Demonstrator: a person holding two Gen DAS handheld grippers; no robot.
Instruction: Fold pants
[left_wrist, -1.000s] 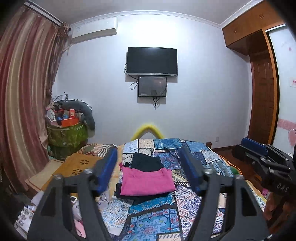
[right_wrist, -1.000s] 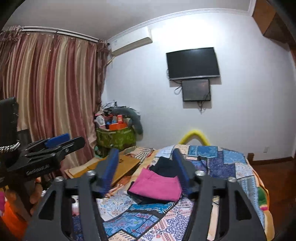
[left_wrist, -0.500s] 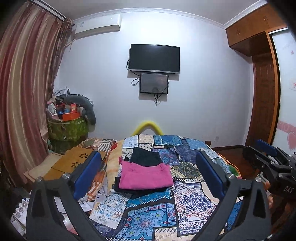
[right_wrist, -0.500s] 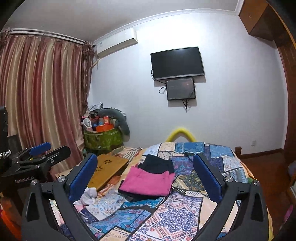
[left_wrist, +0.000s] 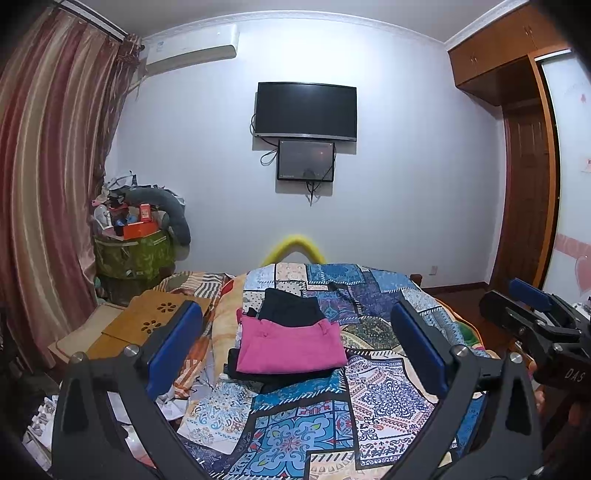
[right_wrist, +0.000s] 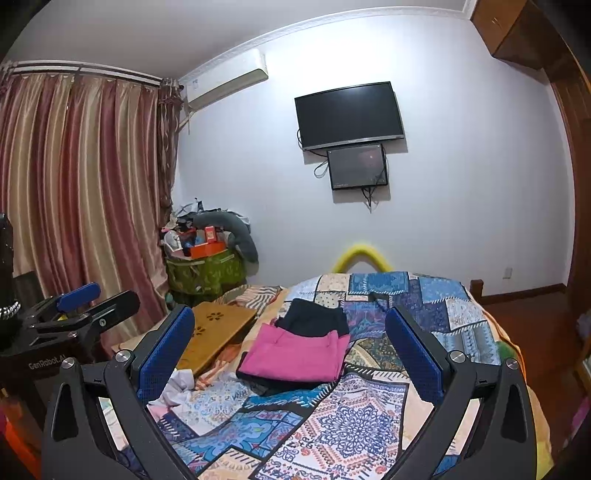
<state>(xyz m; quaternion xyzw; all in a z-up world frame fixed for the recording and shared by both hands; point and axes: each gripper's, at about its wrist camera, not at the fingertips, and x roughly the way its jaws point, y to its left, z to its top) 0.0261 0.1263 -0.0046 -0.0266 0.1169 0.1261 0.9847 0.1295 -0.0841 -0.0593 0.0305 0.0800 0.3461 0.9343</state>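
Observation:
Folded pink pants (left_wrist: 290, 345) (right_wrist: 299, 354) lie on a patchwork quilt (left_wrist: 384, 398) on the bed, on top of a dark garment. A folded black garment (left_wrist: 290, 312) (right_wrist: 314, 319) lies just behind them. My left gripper (left_wrist: 295, 310) hovers in front of the pile, open wide, nothing between its blue pads (left_wrist: 173, 347). My right gripper (right_wrist: 289, 314) is likewise open and empty, short of the pile. Each gripper also shows at the edge of the other's view: the right gripper (left_wrist: 532, 306), the left gripper (right_wrist: 85, 299).
A wooden lap table (left_wrist: 147, 325) lies left of the pile on the bed's edge. A crumpled white cloth (right_wrist: 177, 387) sits near it. A green hamper (left_wrist: 135, 254) piled with clutter stands by the curtain (left_wrist: 44, 184). A wardrobe (left_wrist: 524, 177) is at right.
Both grippers' jaws spread from a narrow gap to fully wide. The clothes on the bed have not moved.

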